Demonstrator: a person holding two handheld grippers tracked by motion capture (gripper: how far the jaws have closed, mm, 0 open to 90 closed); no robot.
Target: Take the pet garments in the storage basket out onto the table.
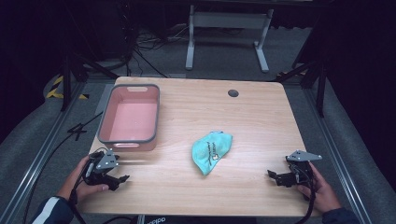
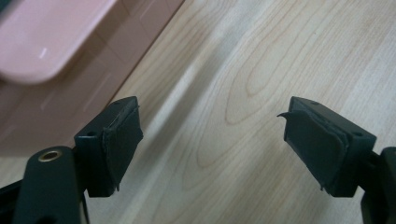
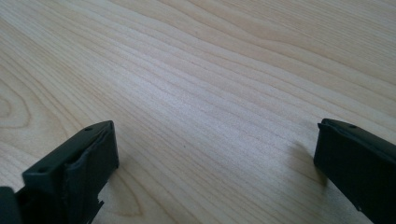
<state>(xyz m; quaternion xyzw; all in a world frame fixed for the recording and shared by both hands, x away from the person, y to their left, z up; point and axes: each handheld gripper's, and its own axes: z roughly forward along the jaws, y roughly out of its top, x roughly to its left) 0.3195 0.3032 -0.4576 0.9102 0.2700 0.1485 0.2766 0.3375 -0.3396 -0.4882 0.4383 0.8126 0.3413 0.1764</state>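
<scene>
My left gripper (image 1: 122, 179) sits in the lower left of the high view, near the front edge of the wooden table (image 1: 261, 112), held in my left hand (image 1: 84, 184). Its jaws stand spread, with only bare wood grain between them in the left gripper view. A blurred pink shape, probably the near wall of the basin (image 2: 42, 42), occupies the upper left of that view.

My right gripper (image 1: 272, 174) sits in the lower right of the high view, held in my right hand (image 1: 322, 189), jaws pointing toward the frame centre. In the right gripper view its jaws are spread wide, resting low over the table surface with nothing between them.

The teal cloth (image 1: 211, 150) lies crumpled in the centre of the high view, between the two grippers and well apart from both. A printed mark shows on its upper face.

The pink basin with grey rim (image 1: 105, 126) stands in the left part of the high view, just above my left gripper.
</scene>
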